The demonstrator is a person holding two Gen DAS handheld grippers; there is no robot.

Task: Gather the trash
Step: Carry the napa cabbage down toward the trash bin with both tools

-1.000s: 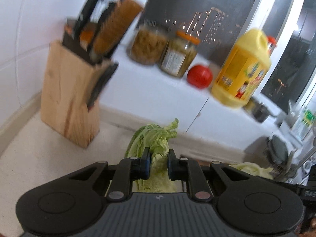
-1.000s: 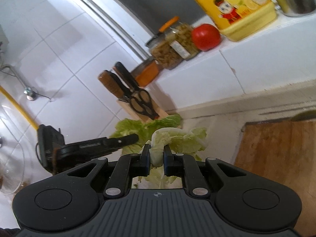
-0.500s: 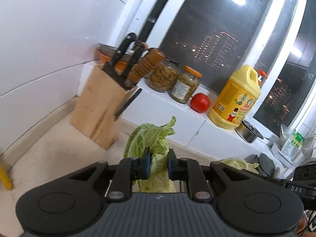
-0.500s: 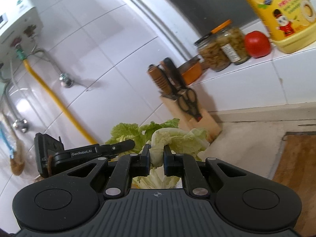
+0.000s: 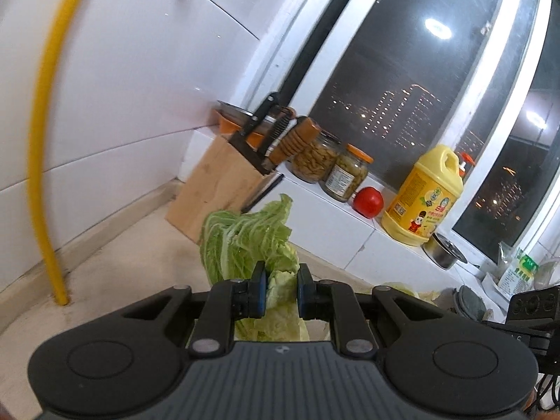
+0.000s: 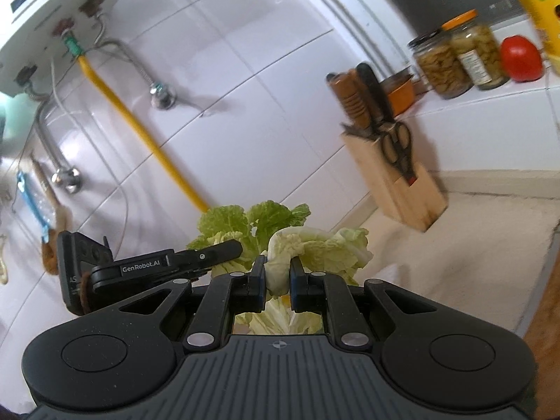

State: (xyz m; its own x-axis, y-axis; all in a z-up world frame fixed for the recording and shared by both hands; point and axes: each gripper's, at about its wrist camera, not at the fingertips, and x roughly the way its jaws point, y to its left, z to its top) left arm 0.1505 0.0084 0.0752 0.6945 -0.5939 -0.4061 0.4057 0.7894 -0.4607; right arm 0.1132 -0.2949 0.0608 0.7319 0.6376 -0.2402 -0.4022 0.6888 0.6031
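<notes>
My left gripper (image 5: 281, 288) is shut on a green cabbage leaf (image 5: 245, 241) that stands up above its jaws, held over the beige counter. In the right wrist view, my right gripper (image 6: 277, 276) is shut on a paler cabbage leaf (image 6: 315, 246) that curls to the right. The left gripper (image 6: 224, 250) shows there too, just to the left, with its darker green leaf (image 6: 252, 220) behind. Both leaves hang in the air, side by side.
A wooden knife block (image 5: 224, 189) stands in the counter corner. On the white ledge sit two jars (image 5: 332, 166), a tomato (image 5: 368, 202), a yellow jug (image 5: 425, 197) and a small steel pot (image 5: 443, 253). A yellow pipe (image 5: 45, 147) runs down the tiled wall. A wooden board edge (image 6: 546, 315) lies right.
Both grippers have drawn back from the knife block and ledge and swung left with their leaves still held. The yellow pipe and wall fittings have come into view.
</notes>
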